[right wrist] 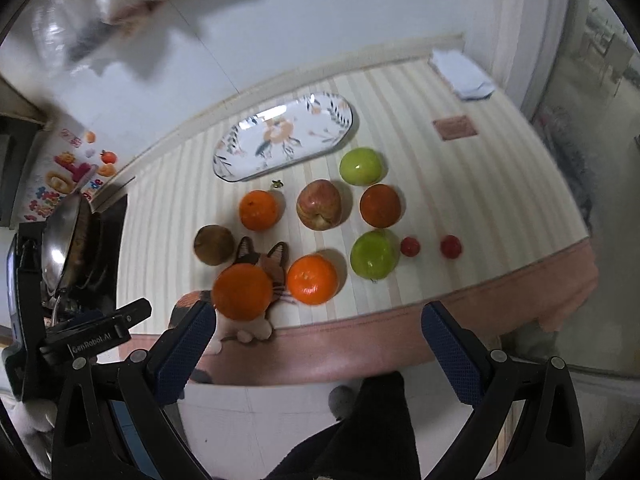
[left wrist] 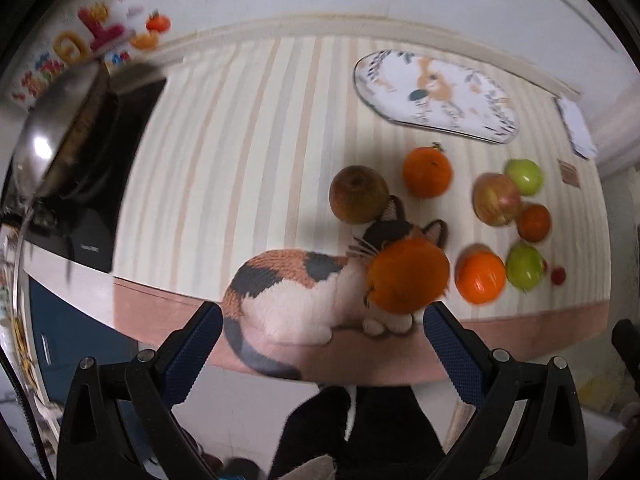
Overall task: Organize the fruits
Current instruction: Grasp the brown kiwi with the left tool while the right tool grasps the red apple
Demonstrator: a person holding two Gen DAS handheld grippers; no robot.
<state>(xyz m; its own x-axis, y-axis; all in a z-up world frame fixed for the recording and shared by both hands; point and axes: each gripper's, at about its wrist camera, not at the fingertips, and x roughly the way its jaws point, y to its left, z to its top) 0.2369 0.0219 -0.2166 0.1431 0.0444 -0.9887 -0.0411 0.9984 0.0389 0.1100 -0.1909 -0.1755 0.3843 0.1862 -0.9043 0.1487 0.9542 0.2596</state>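
Left wrist view: the worktop (left wrist: 248, 152) runs broad and bare over its left and middle, striped cloth out to a pink front edge; a pan (left wrist: 52, 136) sits on a black hob past the left edge; the plate (left wrist: 436, 96) lies empty near the back edge, toward the right. The fruits crowd the right front: a brown apple (left wrist: 358, 194), an orange (left wrist: 426, 172) behind it, a red apple (left wrist: 497, 199), two green apples (left wrist: 524, 176) (left wrist: 525, 266), a dark orange (left wrist: 534, 222), a bright orange (left wrist: 481, 277), a cherry tomato (left wrist: 558, 275); a cat mat (left wrist: 304, 300) lies at the front edge with a big orange (left wrist: 408, 276) on its head. The left tongs (left wrist: 322, 318) gape wide, holding nothing, hung above the front edge over the mat.

Right wrist view: open cloth lies right of the fruit out to the right edge, and between plate (right wrist: 276, 140) and fruit there is only a narrow strip; a folded cloth (right wrist: 464, 74) sits at the back right corner, a small pink square (right wrist: 455, 127) near it; two tomatoes (right wrist: 410, 247) (right wrist: 451, 246) lie apart toward the right front. The right tongs (right wrist: 320, 320) stand wide open and empty above the front edge; the left finger (right wrist: 188, 344) shows in front of the mat (right wrist: 260, 264), whether touching I cannot tell.
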